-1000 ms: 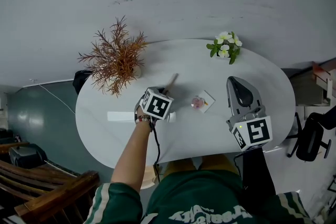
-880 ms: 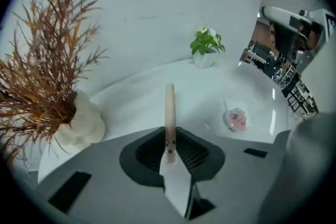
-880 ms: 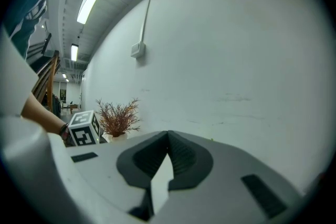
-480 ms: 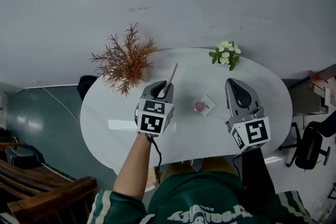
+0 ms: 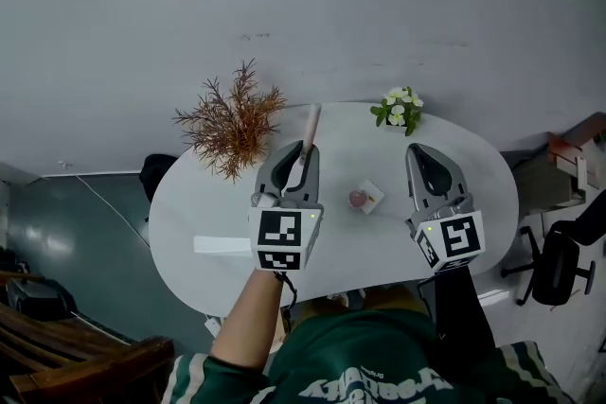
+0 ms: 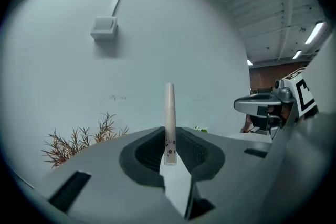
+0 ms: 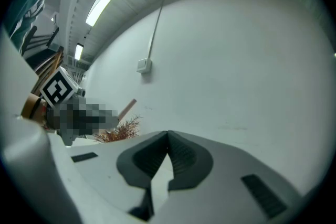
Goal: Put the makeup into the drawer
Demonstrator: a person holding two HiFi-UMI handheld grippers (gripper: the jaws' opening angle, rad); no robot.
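My left gripper (image 5: 295,154) is shut on a slim beige makeup stick (image 5: 311,126) and holds it well above the white oval table (image 5: 473,203). In the left gripper view the stick (image 6: 169,113) stands upright between the pads, its lower end with small dark flower prints clamped at the gripper (image 6: 169,136). My right gripper (image 5: 422,150) hovers over the table's right side, shut, with nothing in it; its tips (image 7: 168,136) meet. A small pink item (image 5: 358,199) lies on a white card at mid-table. No drawer shows in any view.
A dried reddish plant (image 5: 232,123) stands at the table's back left, and a pot of white flowers (image 5: 400,106) at the back. A flat white strip (image 5: 222,246) lies on the table's left front. A black chair (image 5: 557,262) is at the right, a wooden bench (image 5: 85,364) lower left.
My left gripper has lifted the stick up off the table and swung from pointing down toward level. The right gripper has risen slightly.
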